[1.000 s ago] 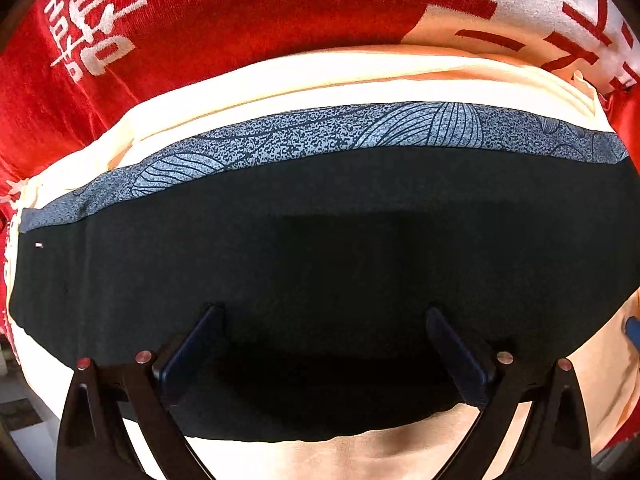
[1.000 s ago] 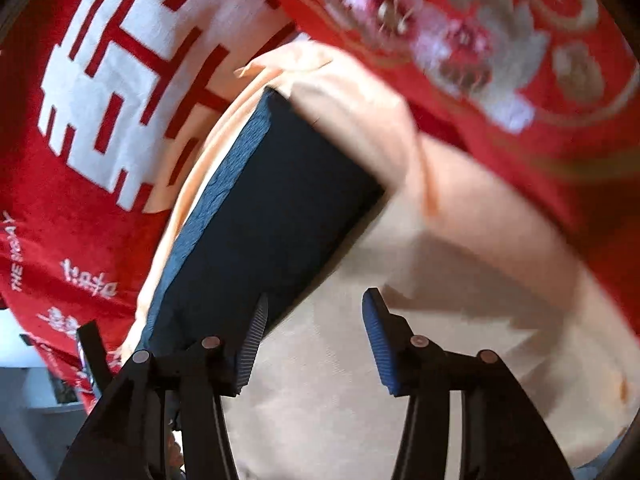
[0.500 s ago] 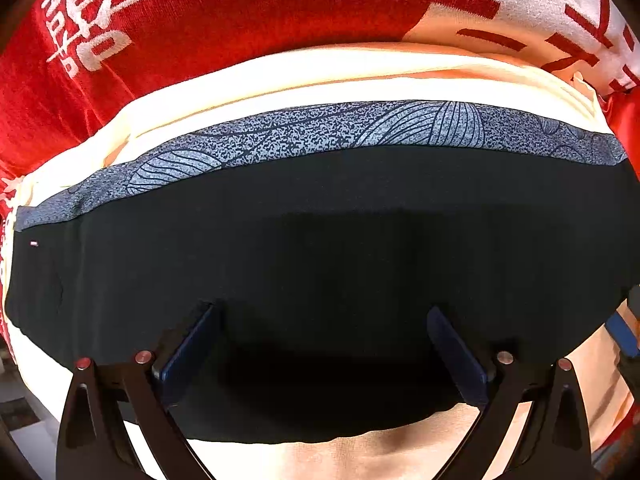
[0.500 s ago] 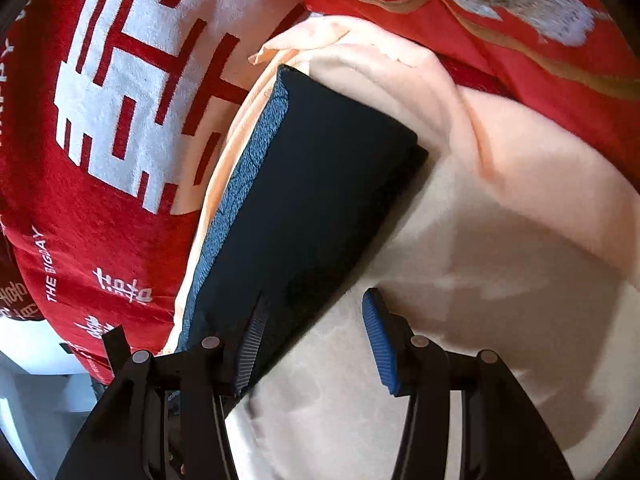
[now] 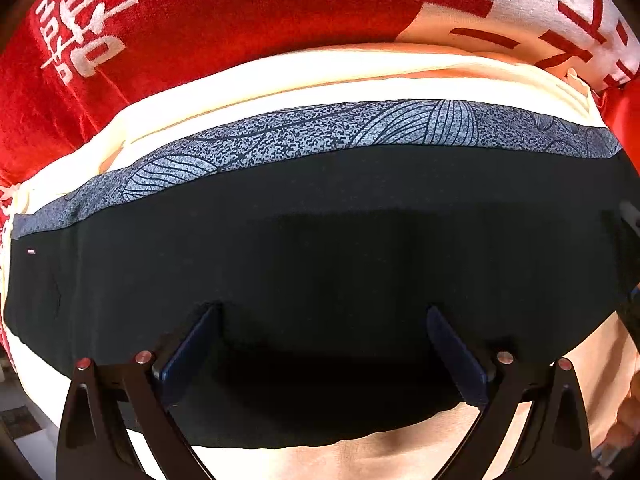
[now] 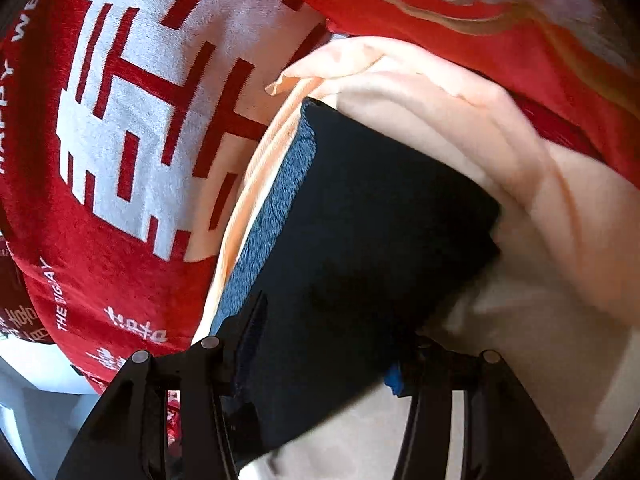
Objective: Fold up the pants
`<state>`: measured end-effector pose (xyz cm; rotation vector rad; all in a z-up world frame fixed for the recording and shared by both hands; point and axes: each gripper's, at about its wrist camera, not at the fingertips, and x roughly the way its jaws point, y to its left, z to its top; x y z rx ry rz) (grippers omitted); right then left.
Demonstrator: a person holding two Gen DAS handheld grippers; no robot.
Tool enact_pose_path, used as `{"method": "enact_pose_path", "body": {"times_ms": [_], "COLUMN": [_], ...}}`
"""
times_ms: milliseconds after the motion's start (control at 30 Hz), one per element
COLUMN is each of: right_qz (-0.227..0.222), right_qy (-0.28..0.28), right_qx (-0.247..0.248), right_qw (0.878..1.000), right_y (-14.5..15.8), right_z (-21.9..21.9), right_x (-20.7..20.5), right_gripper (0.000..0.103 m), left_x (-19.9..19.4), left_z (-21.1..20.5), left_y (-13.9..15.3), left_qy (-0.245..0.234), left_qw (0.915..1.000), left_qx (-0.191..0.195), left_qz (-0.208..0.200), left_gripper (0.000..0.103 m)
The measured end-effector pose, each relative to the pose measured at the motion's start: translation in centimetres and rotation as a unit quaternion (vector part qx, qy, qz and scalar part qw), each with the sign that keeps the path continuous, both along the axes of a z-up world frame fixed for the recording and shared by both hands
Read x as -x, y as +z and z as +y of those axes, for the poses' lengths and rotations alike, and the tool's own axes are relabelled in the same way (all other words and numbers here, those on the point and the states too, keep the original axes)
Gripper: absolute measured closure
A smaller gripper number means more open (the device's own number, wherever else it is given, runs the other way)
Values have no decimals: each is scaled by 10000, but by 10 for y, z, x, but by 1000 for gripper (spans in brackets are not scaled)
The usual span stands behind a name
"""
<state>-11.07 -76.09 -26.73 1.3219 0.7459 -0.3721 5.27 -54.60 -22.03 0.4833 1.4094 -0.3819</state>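
Left and right wrist views, folding of the pants. The black, folded fabric pants with a blue-grey leaf-print band along 1 long edge (image 5: 320,248) lie flat on a pale peach cloth (image 5: 360,76), which in turn covers a red plush blanket with white printed characters (image 5: 224,12).

In the left view the long axis of the pants runs side to side, straight ahead of the left gripper (image 5: 320,344). Its 2 fingers are spread wide and hover above the near part of the black fabric, holding nothing; the printed band lies on the far side.

In the right view the pants run diagonally from lower left to upper right, and 1 short end passes between the fingers of the right gripper (image 6: 324,344). These fingers stand apart, with the blue pad (image 6: 394,376) half hidden at the fabric's edge. Whether they already press the cloth cannot be told, since this view is blurred. The right gripper is judged the nearer to a grasp, being at the short end.

Legible writing on the blanket: "THE BIG DAY" (image 6: 56,296) and a fragment reading "HAPPY WE…" (image 6: 12,52), cut by the frame. A small pale tag (image 5: 30,251) on the left end of the pants is too small to read.
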Motion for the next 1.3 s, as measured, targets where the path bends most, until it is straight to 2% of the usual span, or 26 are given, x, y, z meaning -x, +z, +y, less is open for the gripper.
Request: {"method": "enact_pose_path", "body": {"times_ms": [100,167,233,267,300,433,500,600,633,700,767,967,1033,1100,1233,1267,1300], "right_qz": [139,301,315,320,304,135,110,141,181,238,247,433,551,707,982,1073,1211], "right_qy": [-4,63,188,288,387,633,783,935,1014,1165,1314,1810,1976,2187,2469,2544,2668], "right_qx": [-222,-364,-277,-151,-12,291,498,699,765,1011,1251,2036,2330,2689,3161,3265,3406], "right_qw": [9997,9989,9989,9990,9988,9975,9956,9931,9917,9877,9831,9612,9506,9353,9107,9040,8934], "right_y": [2,1,8,15,23,50,64,76,79,88,99,130,141,151,157,155,151], "right_z": [-5,-8,-7,-5,-3,4,10,18,23,31,40,83,99,121,168,182,202], "right_x": [-5,-5,-5,-7,-9,-15,-19,-28,-32,-39,-47,-73,-81,-92,-112,-119,-130], "right_gripper": [51,86,86,87,87,87,87,87,87,87,87,87,87,87,87,87,87], "left_x": [-4,-6,-5,-4,-3,-6,-6,3,7,18,20,14,9,-1,-28,-36,-47], "left_z": [2,2,0,-1,-2,-6,-11,-24,-23,-26,-24,-15,-2,22,82,99,119], "left_y": [-1,1,8,13,20,44,44,14,7,8,8,14,23,38,62,65,70], "left_qy": [-10,-9,-23,-44,-66,-14,16,-117,-70,-275,-335,-685,-609,-416,-245,-181,-56], "left_qw": [10000,10000,10000,10000,9998,9971,9948,9936,9939,9942,9936,9899,9898,9889,9900,9906,9909], "left_qx": [11,-10,-24,41,171,747,1019,1037,1035,1042,1081,1230,1256,1410,1387,1356,1344], "left_qz": [1,1,-44,-66,-47,-163,-36,425,367,15,-13,171,289,223,28,18,-22], "left_gripper": [0,0,7,22,26,26,26,26,26,26,26,25,25,25,24,14,11]}}
